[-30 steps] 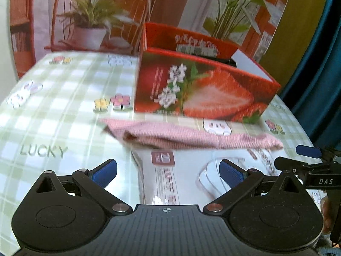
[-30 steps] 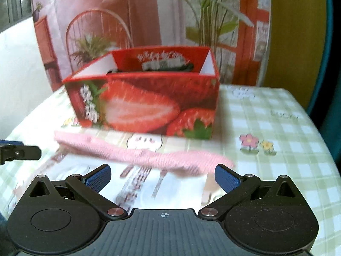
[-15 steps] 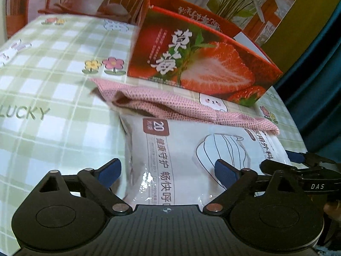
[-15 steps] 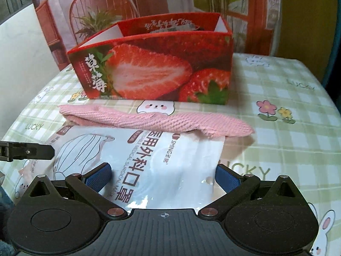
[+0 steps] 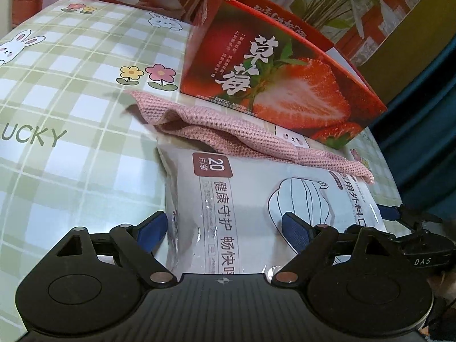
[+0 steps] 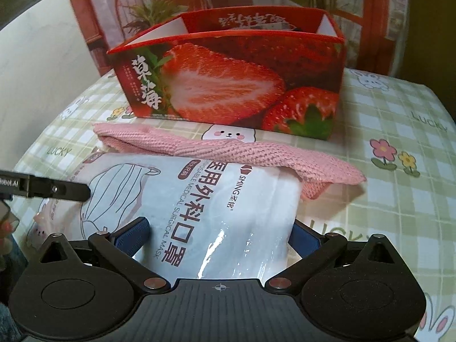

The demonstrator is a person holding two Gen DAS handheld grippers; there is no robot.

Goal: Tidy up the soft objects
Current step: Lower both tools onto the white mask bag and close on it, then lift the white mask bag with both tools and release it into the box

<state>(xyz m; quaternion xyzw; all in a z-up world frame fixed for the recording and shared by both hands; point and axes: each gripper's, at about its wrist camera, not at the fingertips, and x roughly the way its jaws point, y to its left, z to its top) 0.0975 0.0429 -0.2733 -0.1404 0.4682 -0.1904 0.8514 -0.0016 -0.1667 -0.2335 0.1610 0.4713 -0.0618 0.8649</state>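
Two grippers straddle one mask pack. Left wrist view: the left gripper (image 5: 225, 229) has its jaws wide and closing, its blue pads either side of the pack's (image 5: 250, 199) left end, not pressing. A pink cloth (image 5: 228, 134) overlaps the pack's far edge, before a strawberry box (image 5: 273, 79).

Right wrist view: the right gripper (image 6: 219, 233) stands wide around the pack's (image 6: 199, 199) right end; the cloth (image 6: 242, 151) and box (image 6: 228, 85) lie beyond on the checked tablecloth (image 6: 399, 213).

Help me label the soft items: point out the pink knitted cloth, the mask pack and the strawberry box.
pink knitted cloth (image 6: 256, 154), right wrist view, middle fold.
mask pack (image 5: 245, 199), left wrist view, printed front.
strawberry box (image 6: 228, 85), right wrist view, front wall.
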